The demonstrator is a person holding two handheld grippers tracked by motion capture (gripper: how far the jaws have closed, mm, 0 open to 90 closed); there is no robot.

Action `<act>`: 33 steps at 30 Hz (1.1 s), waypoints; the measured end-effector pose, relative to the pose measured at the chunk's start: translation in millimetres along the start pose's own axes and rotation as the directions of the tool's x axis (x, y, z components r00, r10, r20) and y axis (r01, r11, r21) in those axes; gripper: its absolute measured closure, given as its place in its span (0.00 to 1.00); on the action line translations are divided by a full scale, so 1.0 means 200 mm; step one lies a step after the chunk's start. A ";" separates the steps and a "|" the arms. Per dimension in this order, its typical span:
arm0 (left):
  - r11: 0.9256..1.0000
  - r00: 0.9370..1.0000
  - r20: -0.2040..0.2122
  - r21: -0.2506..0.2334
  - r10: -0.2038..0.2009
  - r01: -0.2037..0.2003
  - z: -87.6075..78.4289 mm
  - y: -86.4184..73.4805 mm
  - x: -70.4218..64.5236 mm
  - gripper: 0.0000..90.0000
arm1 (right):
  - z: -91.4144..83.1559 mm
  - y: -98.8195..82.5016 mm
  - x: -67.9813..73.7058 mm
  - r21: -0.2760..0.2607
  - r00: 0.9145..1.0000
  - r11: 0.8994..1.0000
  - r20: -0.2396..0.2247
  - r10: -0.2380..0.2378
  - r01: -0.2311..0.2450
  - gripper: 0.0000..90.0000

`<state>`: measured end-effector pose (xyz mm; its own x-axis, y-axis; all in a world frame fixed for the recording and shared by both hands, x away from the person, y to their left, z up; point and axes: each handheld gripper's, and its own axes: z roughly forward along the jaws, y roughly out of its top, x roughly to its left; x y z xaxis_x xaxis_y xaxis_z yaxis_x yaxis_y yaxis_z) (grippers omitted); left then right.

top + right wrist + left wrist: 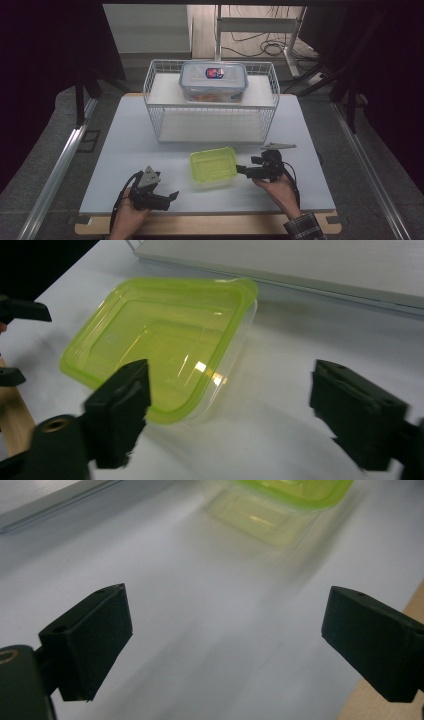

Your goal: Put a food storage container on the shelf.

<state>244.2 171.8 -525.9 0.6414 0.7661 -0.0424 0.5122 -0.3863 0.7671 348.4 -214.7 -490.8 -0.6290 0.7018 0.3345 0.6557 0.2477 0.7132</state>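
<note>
A clear tub with a yellow-green lid point(213, 165) lies on the white table point(125, 150), in front of the wire rack. My right gripper point(241, 169) is at the tub's right side, open. In the right gripper view the tub point(160, 345) lies just beyond the jaws, and the left jaw overlaps its near corner; the right gripper point(230, 372) holds nothing. My left gripper point(173, 194) sits near the front edge, left of the tub and apart from it, open. The left gripper point(227, 600) is empty, with the blurred tub point(280, 502) farther off.
A white wire rack point(150, 82) stands at the table's back. On its upper shelf rests a clear box with a blue-rimmed lid point(214, 80) holding something orange. The lower shelf point(210, 127) is bare. Wooden edging point(200, 225) runs along the table's front.
</note>
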 end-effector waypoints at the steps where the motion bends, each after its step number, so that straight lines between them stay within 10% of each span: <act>1: 1.000 1.000 0.001 -0.005 -0.005 0.005 0.00 0.00 0.00 0.07 | 0.01 0.01 0.00 0.009 1.000 1.000 -0.010 0.018 -0.018 0.28; 16: 1.000 1.000 0.002 -0.008 0.009 -0.009 -0.01 0.00 0.00 0.07 | 0.21 0.11 -0.08 0.108 0.980 0.979 -0.080 0.183 -0.174 0.71; 19: 1.000 1.000 0.003 -0.005 0.014 -0.014 -0.01 0.00 0.00 0.07 | 0.22 0.11 -0.11 0.126 0.959 0.964 -0.130 0.250 -0.234 0.79; 22: 1.000 1.000 0.002 -0.004 0.020 -0.020 -0.01 0.00 -0.01 0.07 | 0.22 0.11 -0.15 0.162 0.915 0.930 -0.186 0.358 -0.330 0.85; 24: 1.000 1.000 0.000 -0.004 0.019 -0.019 -0.01 0.00 0.00 0.07 | 0.22 0.11 -0.15 0.167 0.907 0.927 -0.208 0.366 -0.335 0.88; 28: 1.000 1.000 -0.001 -0.006 0.016 -0.016 -0.01 0.00 0.00 0.07 | 0.21 0.13 -0.12 0.182 0.921 0.936 -0.201 0.335 -0.301 0.89; 33: 1.000 1.000 -0.005 -0.014 0.010 -0.010 -0.02 0.00 0.00 0.07 | 0.19 0.12 -0.11 0.174 0.915 0.935 -0.213 0.343 -0.310 0.89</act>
<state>242.7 174.0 -524.1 0.6438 0.7646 -0.0313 0.4976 -0.3873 0.7761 393.5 -198.1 -505.2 -0.4399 0.5844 0.6819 0.8802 0.1302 0.4563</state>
